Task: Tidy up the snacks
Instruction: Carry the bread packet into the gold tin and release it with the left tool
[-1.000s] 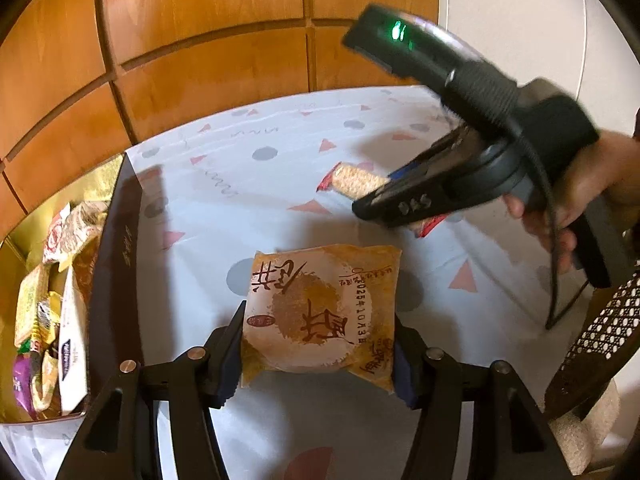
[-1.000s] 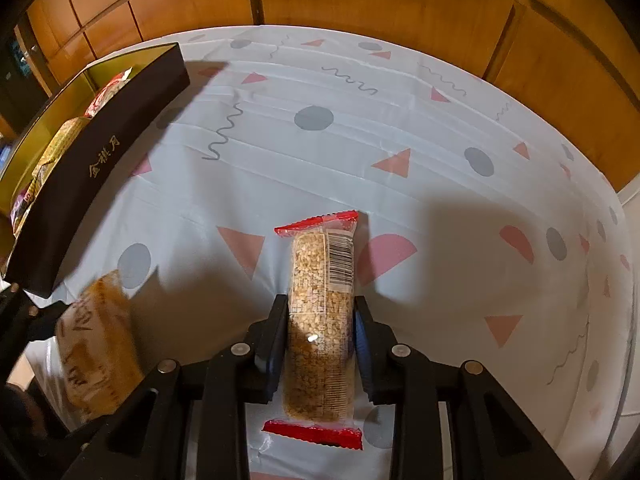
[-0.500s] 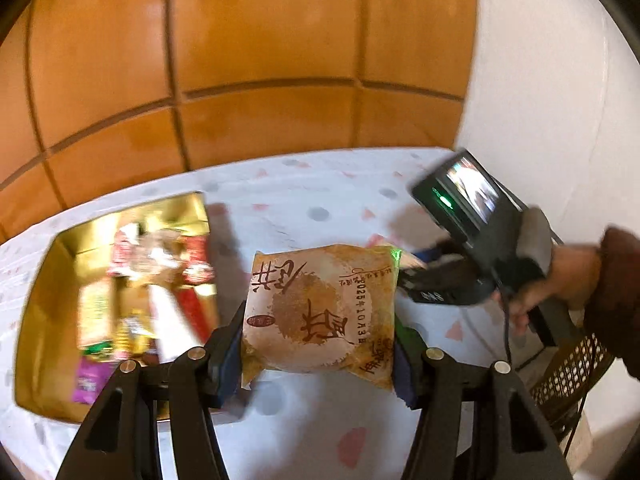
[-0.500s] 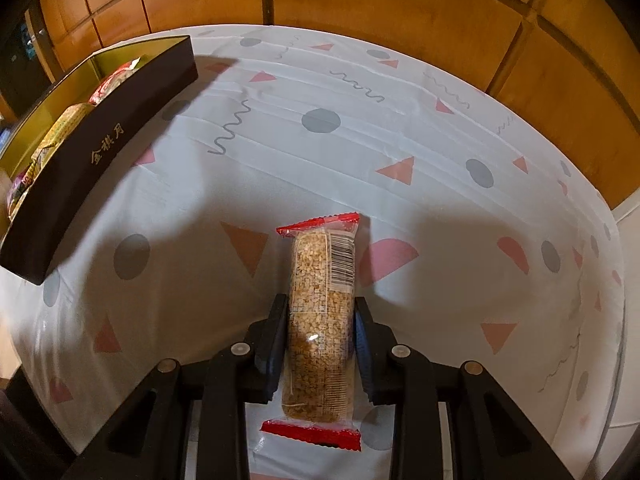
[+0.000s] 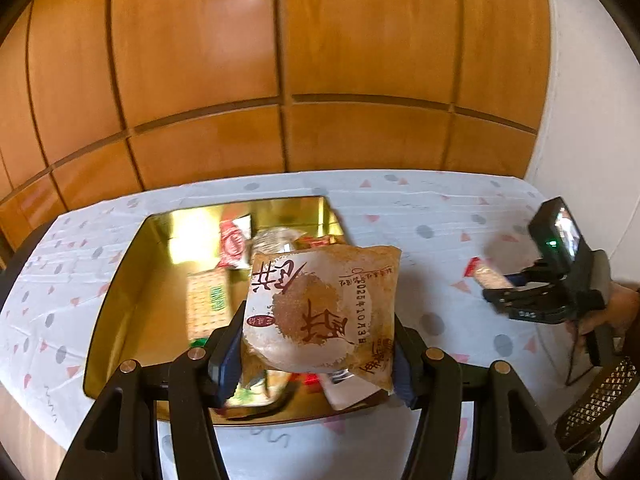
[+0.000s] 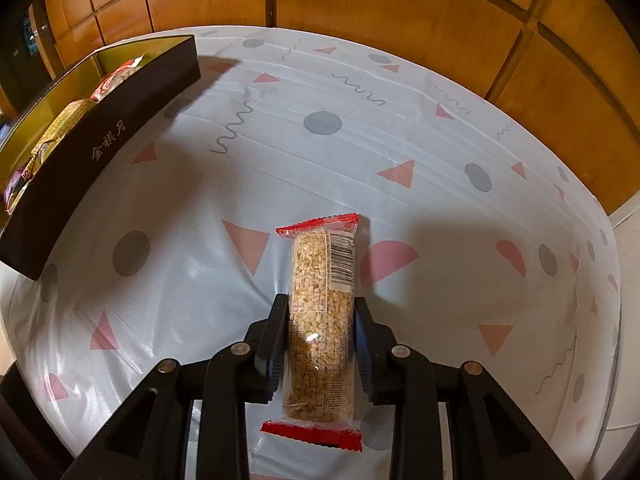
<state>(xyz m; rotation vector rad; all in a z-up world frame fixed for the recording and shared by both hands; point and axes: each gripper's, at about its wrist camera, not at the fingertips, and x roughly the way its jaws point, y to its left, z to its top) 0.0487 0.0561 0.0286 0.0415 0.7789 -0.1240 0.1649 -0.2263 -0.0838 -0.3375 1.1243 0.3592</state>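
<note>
1. A square pastry packet [image 5: 320, 312] is being pinched between the fingers of the left gripper [image 5: 318, 356], one finger pressed against each side edge.
2. The packet is being held in the air above the near right part of the gold box [image 5: 132, 280], which is lying on the tablecloth [image 5: 400, 208] with other snacks [image 5: 208, 300] inside.
3. A grain bar [image 6: 322, 320] in clear wrap with red ends is being squeezed between the fingers of the right gripper [image 6: 320, 340].
4. The bar is being held lengthwise over the tablecloth [image 6: 400, 140], well apart from the box [image 6: 104, 144] at the left.
</note>
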